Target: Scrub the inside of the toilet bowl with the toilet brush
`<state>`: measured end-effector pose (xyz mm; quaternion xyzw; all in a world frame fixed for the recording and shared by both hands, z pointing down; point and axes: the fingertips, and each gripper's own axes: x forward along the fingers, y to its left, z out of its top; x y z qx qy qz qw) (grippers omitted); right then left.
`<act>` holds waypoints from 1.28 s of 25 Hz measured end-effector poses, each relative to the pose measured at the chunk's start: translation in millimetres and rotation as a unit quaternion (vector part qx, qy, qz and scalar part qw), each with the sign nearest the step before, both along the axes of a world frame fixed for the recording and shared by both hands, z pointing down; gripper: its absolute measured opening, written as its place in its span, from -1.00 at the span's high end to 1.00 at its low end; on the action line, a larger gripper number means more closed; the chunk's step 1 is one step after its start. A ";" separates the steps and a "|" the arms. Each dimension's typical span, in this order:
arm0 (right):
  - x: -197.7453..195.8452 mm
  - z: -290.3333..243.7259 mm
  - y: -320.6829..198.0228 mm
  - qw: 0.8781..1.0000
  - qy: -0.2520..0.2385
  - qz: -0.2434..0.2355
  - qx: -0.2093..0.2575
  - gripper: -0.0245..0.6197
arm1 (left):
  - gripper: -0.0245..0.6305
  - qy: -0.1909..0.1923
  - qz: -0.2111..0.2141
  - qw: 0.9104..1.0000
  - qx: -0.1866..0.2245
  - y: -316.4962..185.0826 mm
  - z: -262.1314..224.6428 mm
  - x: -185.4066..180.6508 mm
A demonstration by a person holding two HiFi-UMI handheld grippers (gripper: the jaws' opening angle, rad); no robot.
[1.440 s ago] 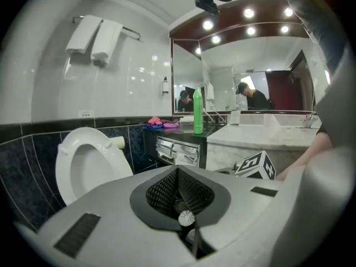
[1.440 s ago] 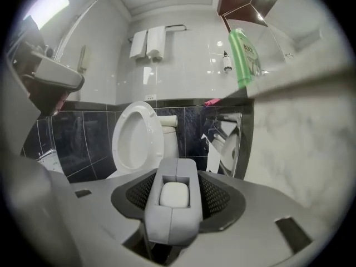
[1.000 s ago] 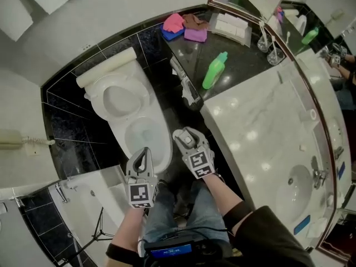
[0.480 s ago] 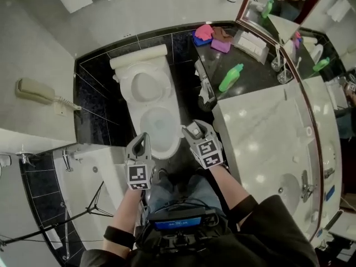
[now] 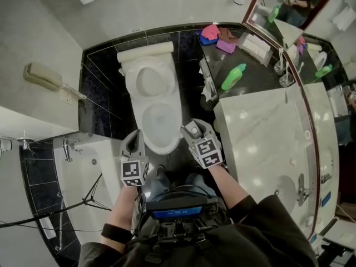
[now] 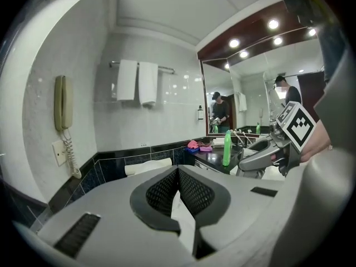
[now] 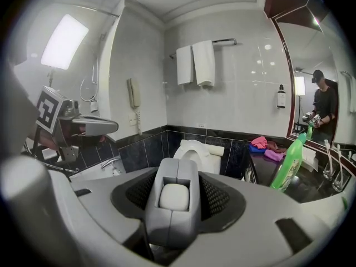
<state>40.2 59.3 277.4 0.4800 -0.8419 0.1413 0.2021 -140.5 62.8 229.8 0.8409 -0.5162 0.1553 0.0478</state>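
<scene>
Head view shows the toilet bowl (image 5: 158,118) just ahead of both pairs of fingers; what seems to be the toilet brush (image 5: 208,90) stands upright ahead and to the right of the right gripper (image 5: 192,130) — the nearer one. Its fingers, and those of the left gripper (image 5: 133,141), are pressed together and hold nothing.
</scene>
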 end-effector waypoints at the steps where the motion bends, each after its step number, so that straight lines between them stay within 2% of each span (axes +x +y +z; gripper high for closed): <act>1: 1.0 -0.7 1.2 1.000 -0.001 -0.001 0.000 0.20 | 0.92 0.000 -0.005 1.000 -0.001 1.0 2.0 -3.3; 4: 4.7 0.2 4.7 1.000 0.000 -0.001 -0.003 0.20 | 0.92 0.000 -0.013 1.000 -0.007 4.4 5.3 -9.3; 7: 7.7 1.8 6.7 1.000 -0.002 0.000 -0.005 0.20 | 0.92 -0.005 0.000 1.000 -0.013 8.5 2.5 -5.3; 15: 8.7 2.4 9.9 1.000 -0.002 -0.005 -0.008 0.20 | 0.92 -0.007 0.004 1.000 0.001 14.8 3.1 -4.1; 32: -0.3 11.9 2.0 0.998 -0.010 -0.061 -0.016 0.20 | 0.92 -0.025 -0.019 0.999 -0.007 30.5 4.8 9.4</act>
